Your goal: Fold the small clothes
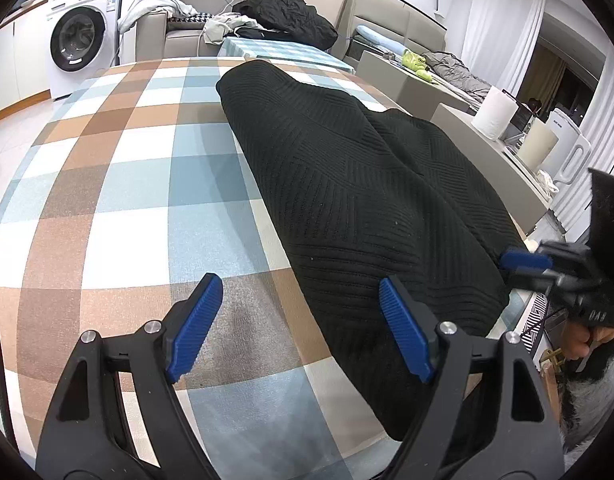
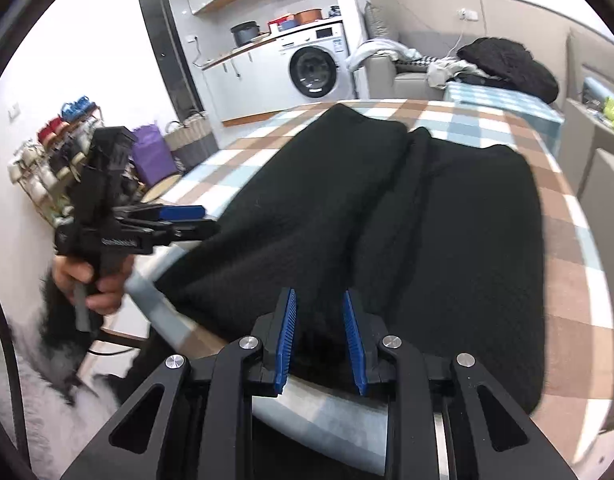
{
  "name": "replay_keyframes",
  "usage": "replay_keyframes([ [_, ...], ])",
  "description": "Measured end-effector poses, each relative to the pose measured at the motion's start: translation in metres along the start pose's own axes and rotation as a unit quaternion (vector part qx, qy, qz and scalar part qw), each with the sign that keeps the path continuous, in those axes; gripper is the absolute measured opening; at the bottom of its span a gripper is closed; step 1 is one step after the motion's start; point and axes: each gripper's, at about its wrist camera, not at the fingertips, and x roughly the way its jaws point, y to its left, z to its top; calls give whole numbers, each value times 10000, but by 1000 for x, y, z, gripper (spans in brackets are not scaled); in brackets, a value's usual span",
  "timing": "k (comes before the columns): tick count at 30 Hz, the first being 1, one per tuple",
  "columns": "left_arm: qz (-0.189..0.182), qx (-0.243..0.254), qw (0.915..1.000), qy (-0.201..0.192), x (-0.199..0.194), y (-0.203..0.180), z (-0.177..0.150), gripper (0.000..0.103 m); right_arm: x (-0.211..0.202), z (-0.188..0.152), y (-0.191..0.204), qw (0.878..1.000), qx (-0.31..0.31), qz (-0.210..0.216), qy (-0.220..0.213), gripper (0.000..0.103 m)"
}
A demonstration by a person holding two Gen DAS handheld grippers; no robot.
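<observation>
Black garment (image 1: 355,184) was matt knit cloth w/ ribbed, chevron-like texture. Checked tablecloth (image 1: 139,184) looked soft, matt, slightly fuzzy. Left gripper (image 1: 299,320) was matt black plastic w/ shiny metal rivets; its pads (image 1: 195,324) were blue, ridged, rubbery. Washing machine (image 1: 83,36) was glossy white.

Ahead of my left gripper, past the bench (image 1: 119,184) with its checked blue, brown and white cloth, I see a white washing machine (image 1: 81,36) against the far wall. Right of it stands a grey sofa (image 1: 179,32) piled with a black coat (image 1: 291,16) and pale laundry. Further right, white curtains (image 1: 503,20) hang by a dark window (image 1: 547,80). To the left of my right gripper, a shoe rack (image 2: 55,160) stands against the white wall, a purple bag (image 2: 151,156) beside it. The floor is pale tile, evenly lit.
</observation>
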Motion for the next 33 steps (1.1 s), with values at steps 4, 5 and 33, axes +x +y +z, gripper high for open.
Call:
replay_keyframes([
  [4,-3,-6,10000,5,0,0,0,79,22,-3,-3,9991,6,283,307,43],
  [5,-3,0,10000,2,0,0,0,79,25,-3,-3,9991,1,292,322,42],
  [33,-104,1022,9939,408,10,-45,-20,79,51,39,-46,9906,1359,183,-19,39],
])
